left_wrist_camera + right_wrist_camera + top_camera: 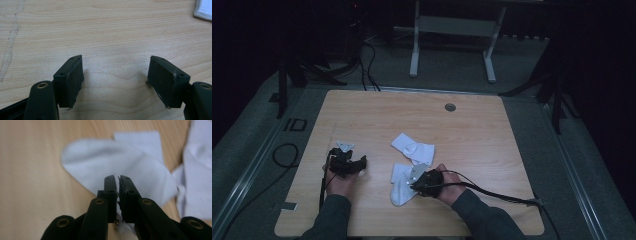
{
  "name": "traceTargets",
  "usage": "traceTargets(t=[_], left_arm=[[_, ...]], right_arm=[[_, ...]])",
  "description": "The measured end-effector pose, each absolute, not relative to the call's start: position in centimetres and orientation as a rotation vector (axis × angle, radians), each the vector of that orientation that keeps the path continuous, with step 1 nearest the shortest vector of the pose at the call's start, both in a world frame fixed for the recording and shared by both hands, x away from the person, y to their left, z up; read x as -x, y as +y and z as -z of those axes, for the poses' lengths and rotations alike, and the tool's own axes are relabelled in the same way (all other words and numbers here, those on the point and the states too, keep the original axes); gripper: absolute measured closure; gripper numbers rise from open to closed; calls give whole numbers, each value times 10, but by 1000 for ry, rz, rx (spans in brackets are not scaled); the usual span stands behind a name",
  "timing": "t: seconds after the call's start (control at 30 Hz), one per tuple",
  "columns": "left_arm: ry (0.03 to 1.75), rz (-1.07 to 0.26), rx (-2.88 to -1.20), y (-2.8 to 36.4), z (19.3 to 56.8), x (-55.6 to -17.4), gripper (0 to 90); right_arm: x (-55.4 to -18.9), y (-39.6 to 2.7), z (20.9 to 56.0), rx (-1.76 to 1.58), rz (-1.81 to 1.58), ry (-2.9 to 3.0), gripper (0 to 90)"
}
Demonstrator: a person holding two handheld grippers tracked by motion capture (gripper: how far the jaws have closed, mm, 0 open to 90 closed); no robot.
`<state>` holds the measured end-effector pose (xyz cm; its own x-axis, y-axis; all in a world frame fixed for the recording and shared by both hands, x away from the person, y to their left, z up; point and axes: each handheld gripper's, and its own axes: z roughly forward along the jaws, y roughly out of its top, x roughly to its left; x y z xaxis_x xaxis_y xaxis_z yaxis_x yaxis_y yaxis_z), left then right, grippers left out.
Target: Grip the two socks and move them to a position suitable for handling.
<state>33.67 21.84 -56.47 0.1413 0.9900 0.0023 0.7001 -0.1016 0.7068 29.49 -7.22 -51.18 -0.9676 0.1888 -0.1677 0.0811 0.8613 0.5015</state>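
Below, soft white sock, smooth wood-grain table, black blocky fingers

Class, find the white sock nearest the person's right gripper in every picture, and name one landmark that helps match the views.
High view: the near sock lies low centre, beside the right gripper.
Left gripper view: one white sock corner at top right; which sock, I cannot tell.
Right gripper view: centre, behind the jaws.
Shared landmark: the wooden table.
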Motion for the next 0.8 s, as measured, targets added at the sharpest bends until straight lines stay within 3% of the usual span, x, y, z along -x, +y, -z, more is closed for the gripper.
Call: traceTargets(t=[0.23, 0.43, 0.67, 0.8], left_arm=[[1607, -666, -1871, 217, 565, -337, 288], [1603, -670, -1871, 217, 565, -337, 287], [1599, -670, -1867, 215, 565, -337, 287], [1595, -670, -1868, 215, 565, -337, 287]], right_arm=[[-280, -45, 517, -140, -795, 2881, 667], [-277, -38, 523, -115, -822, 2916, 587], [-276, -33, 533, -114, -843, 2931, 577], [-278, -30, 541, -111, -827, 2937, 632]])
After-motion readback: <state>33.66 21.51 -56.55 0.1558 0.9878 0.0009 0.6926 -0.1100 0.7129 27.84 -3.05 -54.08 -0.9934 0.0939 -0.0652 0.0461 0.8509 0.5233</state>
